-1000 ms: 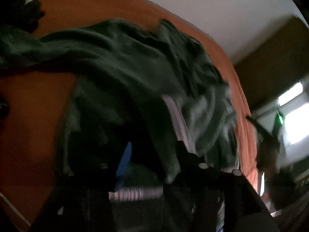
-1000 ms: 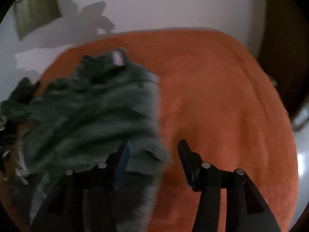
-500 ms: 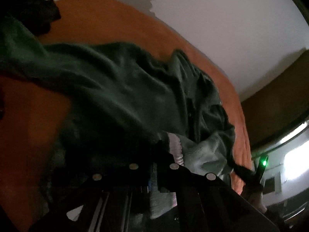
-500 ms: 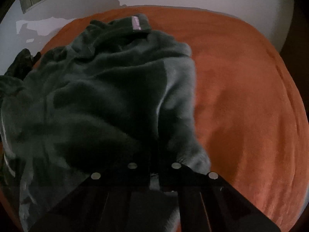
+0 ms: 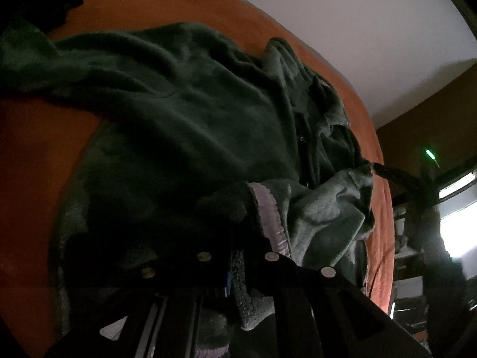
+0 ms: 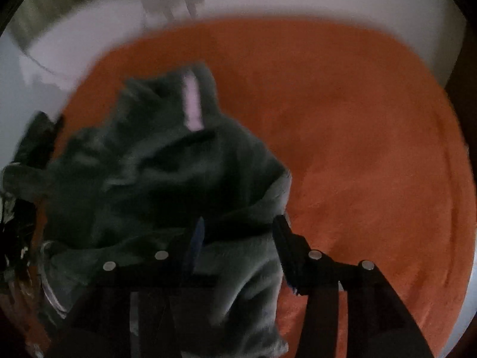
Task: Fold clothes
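While left tongs (image 5: 237,264) pinch the fuzzy green fleece (image 5: 184,113), right tongs (image 6: 238,238) are opening astride its rumpled edge.

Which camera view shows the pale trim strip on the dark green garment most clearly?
The left wrist view: the pale trim strip is sharp and close, just above the left gripper, which is shut on the dark green garment. The right wrist view shows a pale strip too, but blurred.

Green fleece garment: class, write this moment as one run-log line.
left tongs: shut on green fleece garment | right tongs: opening, garment edge between | surface: orange bedcover | fold: unfinished
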Demonstrator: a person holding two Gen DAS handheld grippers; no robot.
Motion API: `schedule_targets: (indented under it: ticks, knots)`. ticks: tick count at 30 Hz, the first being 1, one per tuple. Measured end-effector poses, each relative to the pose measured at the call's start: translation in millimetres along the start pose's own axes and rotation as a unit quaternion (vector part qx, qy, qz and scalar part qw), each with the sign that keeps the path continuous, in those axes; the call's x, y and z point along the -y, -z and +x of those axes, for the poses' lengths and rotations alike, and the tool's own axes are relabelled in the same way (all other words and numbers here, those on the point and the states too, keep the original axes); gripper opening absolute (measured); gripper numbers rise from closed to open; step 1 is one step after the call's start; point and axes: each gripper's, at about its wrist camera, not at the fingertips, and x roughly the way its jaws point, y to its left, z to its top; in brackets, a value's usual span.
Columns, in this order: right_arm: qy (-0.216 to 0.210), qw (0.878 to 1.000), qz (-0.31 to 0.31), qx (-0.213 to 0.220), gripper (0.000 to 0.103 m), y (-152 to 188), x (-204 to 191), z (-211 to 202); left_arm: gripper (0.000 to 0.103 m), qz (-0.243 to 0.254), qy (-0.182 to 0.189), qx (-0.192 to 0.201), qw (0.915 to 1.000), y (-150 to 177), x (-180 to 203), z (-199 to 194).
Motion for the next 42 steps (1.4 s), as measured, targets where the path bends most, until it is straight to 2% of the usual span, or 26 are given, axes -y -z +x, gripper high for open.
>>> schedule_targets:
  ticks: [1,2,4,6,7,14,17,19,21,22,23,24,25,26,27,28,30,33,34,35,36,37,38,40,41,42]
  knots:
    - [-0.003,0.999,0.018,-0.03,0.011,-6,4,14,0.006,0.002,-0.002,0.003,1.0,1,0,-1]
    - [-0.005,0.998,0.037,-0.049,0.008,-11,9,23,0.006,0.002,-0.005,0.008,1.0,1,-1,-5]
    - [-0.012,0.997,0.075,-0.017,0.006,-15,19,16,0.005,-0.005,-0.015,0.023,0.9996,0,-7,-15]
    - [-0.032,0.992,0.114,0.044,0.006,-16,31,-4,0.005,-0.02,-0.007,0.03,0.9993,-2,-17,-23]
    - [-0.036,0.989,0.129,0.058,0.006,-16,36,-7,0.005,-0.026,-0.005,0.029,0.9992,-3,-21,-23]
    - [-0.098,0.974,0.191,0.069,0.007,-17,64,23,0.006,-0.032,-0.013,0.028,0.999,-29,-30,-3]
    - [-0.128,0.963,0.234,0.04,0.009,-11,75,37,0.006,-0.052,-0.01,-0.007,0.9986,-42,-37,10]
    - [-0.138,0.957,0.249,0.06,0.015,1,79,18,0.007,-0.057,0.002,-0.019,0.9982,-44,-40,6]
    - [-0.112,0.964,0.218,0.106,0.035,22,74,-17,0.007,-0.046,0.009,-0.01,0.9989,-41,-39,-10]
    - [-0.093,0.968,0.192,0.133,0.049,38,68,-36,0.008,-0.037,0.006,-0.002,0.9993,-39,-38,-19]
    - [-0.077,0.971,0.165,0.154,0.057,55,61,-53,0.009,-0.026,0.001,0.006,0.9996,-35,-37,-29]
    - [-0.064,0.974,0.139,0.166,0.058,73,53,-64,0.015,-0.018,-0.005,0.011,0.9998,-32,-36,-37]
    - [-0.049,0.977,0.113,0.173,0.058,91,45,-71,0.025,-0.014,-0.01,0.014,0.9997,-27,-36,-44]
    - [-0.028,0.982,0.084,0.169,0.058,108,37,-72,0.033,-0.012,-0.011,0.014,0.9998,-21,-35,-49]
    - [-0.005,0.985,0.054,0.162,0.058,126,29,-70,0.045,-0.012,-0.009,0.011,0.9998,-14,-34,-52]
    - [0.017,0.989,0.029,0.147,0.058,143,24,-62,0.051,-0.009,-0.006,0.004,0.9999,-8,-32,-50]
    - [0.048,0.992,0.0,0.116,0.058,163,17,-41,0.052,0.005,0.0,-0.018,0.9998,5,-23,-42]
    - [0.085,0.991,-0.018,0.1,0.058,174,15,-13,0.052,0.018,-0.013,-0.04,0.999,13,-10,-22]
    - [0.085,0.991,-0.014,0.106,0.055,172,15,-9,0.053,0.014,-0.011,-0.046,0.9988,13,-7,-13]
    - [0.085,0.99,-0.006,0.111,0.03,170,16,-7,0.053,0.01,-0.009,-0.051,0.9986,12,-3,-4]
    - [0.08,0.99,0.008,0.118,0.014,168,19,-7,0.052,0.011,-0.014,-0.051,0.9986,12,0,2]
    - [0.07,0.989,0.029,0.125,0.008,167,23,-11,0.052,0.017,-0.029,-0.045,0.9984,12,4,7]
    - [0.064,0.988,0.046,0.133,0.008,167,26,-15,0.051,0.027,-0.057,-0.037,0.9973,13,7,12]
    - [0.069,0.984,0.063,0.151,0.008,173,31,-22,0.038,0.033,-0.11,-0.043,0.9925,14,5,24]
    - [0.075,0.985,0.065,0.143,0.008,175,34,-18,0.038,0.022,-0.118,-0.048,0.9916,14,0,28]
    - [0.082,0.989,0.061,0.11,0.009,177,37,-4,0.038,0.003,-0.11,-0.05,0.9927,14,-8,28]
